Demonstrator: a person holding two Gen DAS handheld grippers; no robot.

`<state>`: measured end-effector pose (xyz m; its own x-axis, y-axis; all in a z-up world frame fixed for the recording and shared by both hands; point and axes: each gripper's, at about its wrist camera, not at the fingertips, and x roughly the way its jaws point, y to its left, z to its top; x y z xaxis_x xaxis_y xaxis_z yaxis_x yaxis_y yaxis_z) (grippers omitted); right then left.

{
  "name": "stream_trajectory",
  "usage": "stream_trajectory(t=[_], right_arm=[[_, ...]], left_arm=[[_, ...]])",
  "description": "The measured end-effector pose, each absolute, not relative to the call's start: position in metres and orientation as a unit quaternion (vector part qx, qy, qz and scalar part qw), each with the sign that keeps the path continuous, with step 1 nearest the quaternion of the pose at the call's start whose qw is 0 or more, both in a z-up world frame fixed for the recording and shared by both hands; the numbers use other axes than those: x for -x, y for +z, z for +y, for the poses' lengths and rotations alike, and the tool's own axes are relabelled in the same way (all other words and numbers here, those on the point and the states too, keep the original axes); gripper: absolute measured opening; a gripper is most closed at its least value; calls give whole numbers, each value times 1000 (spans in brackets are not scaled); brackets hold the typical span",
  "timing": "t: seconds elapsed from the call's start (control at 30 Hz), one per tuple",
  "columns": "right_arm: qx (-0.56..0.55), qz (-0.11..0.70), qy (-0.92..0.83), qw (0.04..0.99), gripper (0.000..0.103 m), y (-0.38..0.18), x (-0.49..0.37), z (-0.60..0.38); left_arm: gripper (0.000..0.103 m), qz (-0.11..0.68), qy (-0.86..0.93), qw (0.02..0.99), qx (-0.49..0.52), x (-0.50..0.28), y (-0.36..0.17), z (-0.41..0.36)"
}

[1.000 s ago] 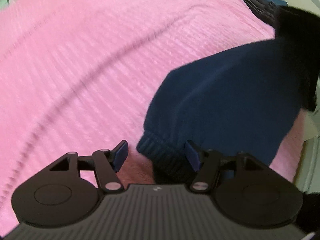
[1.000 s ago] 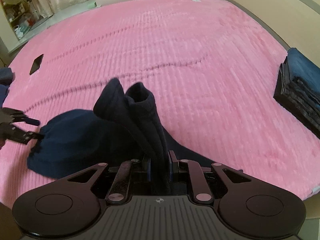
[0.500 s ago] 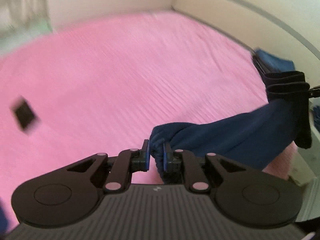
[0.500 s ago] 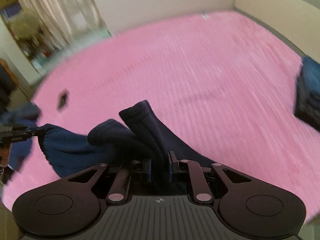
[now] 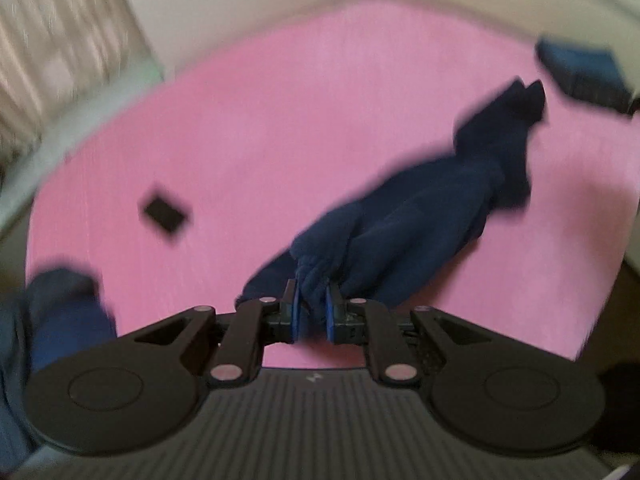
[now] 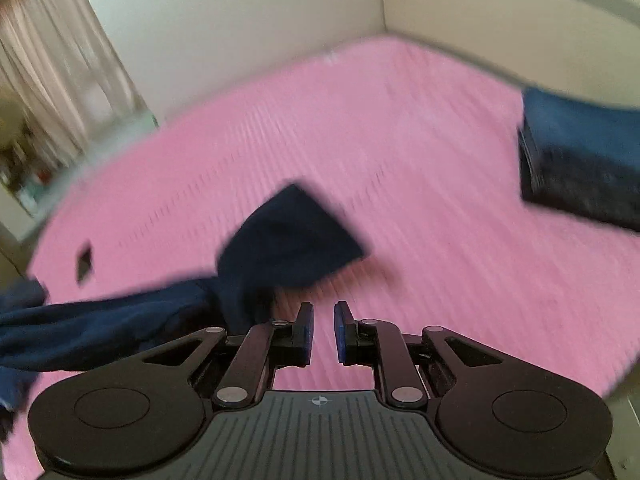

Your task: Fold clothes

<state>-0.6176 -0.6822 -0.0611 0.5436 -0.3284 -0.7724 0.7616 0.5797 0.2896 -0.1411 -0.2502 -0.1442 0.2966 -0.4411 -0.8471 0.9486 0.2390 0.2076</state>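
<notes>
Navy garment (image 5: 420, 216), left wrist view: it stretches over a pink ribbed bed cover (image 5: 300, 112) that fills the room's corner between pale walls, a curtain at far left. A small dark flat object (image 5: 164, 212) lies left of it and a stack of folded clothes (image 5: 580, 68) at far right. The left gripper (image 5: 311, 312) is clamped on the garment's near end.

Right wrist view: the same cover and walls, the stack at right. The garment's bunched end lies just left of the right gripper (image 6: 322, 330); its pads (image 6: 307, 332) stand slightly apart with only pink cover showing between them.
</notes>
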Motion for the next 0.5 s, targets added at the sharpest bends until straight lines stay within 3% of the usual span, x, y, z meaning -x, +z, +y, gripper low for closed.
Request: stream_trajectory(t=[0.07, 0.17, 0.5], right_arm=[[-333, 365, -316, 810, 18, -81, 609, -676], [-347, 370, -299, 808, 92, -105, 586, -676], [-455, 298, -321, 775, 92, -194, 530, -802]], left_arm=[[9, 367, -469, 702, -391, 143, -175, -232], [9, 389, -448, 699, -400, 145, -198, -206], [9, 399, -408, 709, -414, 134, -202, -221]])
